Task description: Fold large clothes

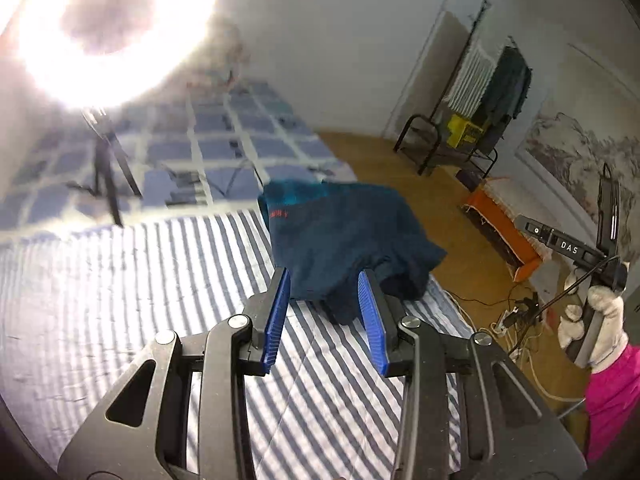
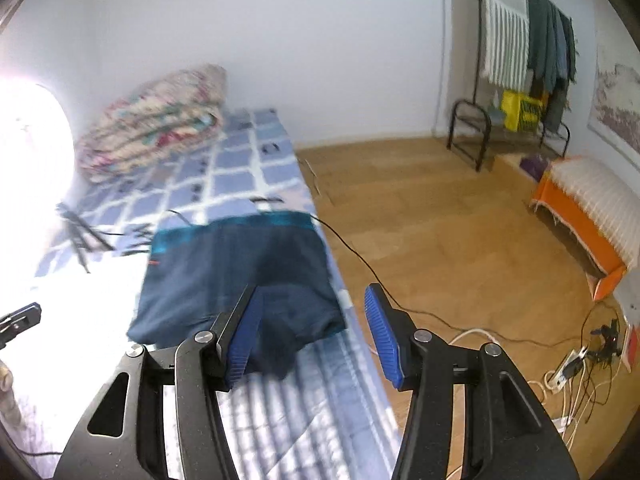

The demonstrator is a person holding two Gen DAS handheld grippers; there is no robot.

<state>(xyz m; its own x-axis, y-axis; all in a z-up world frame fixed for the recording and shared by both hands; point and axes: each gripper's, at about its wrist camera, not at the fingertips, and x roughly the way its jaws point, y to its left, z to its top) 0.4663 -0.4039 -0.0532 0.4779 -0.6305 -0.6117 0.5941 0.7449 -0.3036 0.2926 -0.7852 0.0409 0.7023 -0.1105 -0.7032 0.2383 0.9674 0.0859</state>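
Lamp [image 1: 100, 28] glaring at left, tripod [image 1: 106, 168] standing on checked quilt [image 1: 224, 128] behind. Left gripper [image 1: 324, 284] above striped sheet [image 1: 160, 272], jaws apart, nothing between pads; garment only seen past them. Garment [image 1: 344, 240] lies folded, compact dark-blue bundle near bed's right edge (teal band at far end), apart from both grippers; looks like fold is done. Right gripper [image 2: 314, 308] also released, jaws wide, empty, hanging over bed edge. Farther right: wood floor [image 2: 420, 220], orange bench [image 2: 576, 216].
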